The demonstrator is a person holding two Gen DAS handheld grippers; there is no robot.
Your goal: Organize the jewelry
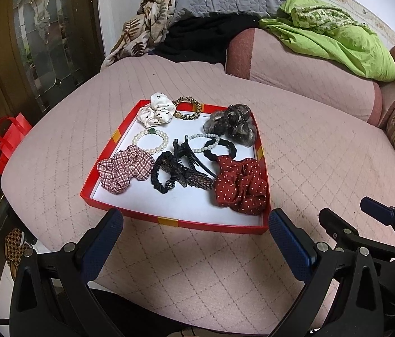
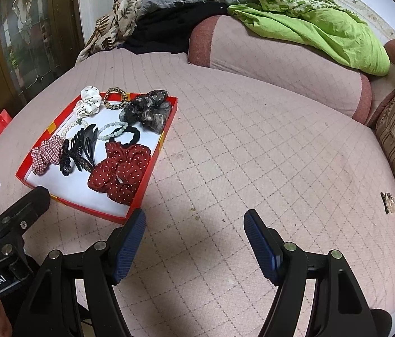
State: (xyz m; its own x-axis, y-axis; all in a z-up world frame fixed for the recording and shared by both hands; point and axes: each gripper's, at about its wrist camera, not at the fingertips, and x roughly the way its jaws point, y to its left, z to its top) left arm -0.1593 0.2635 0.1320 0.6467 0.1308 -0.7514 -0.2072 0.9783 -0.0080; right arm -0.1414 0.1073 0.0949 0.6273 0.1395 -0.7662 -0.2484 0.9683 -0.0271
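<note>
Red tray (image 1: 169,220) of scrunchies on quilted bed (image 2: 253,146), green cloth (image 2: 309,28) behind, left tool (image 1: 194,231) and right tool (image 2: 194,226) spread (empty)

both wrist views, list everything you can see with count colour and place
tray: 1, red rim, white floor, on the pink quilted bed
scrunchies: 4 in tray; red polka-dot near right, red-white checked near left, white dotted far left, grey sheer far right
bead bracelets: 2, white, pale green, mid tray
hair ties: black, leopard on far rim
hair claw: 1, black, centre
small clip: on bed, far right
green cloth: on bolster
left gripper: open
right gripper: open
</note>
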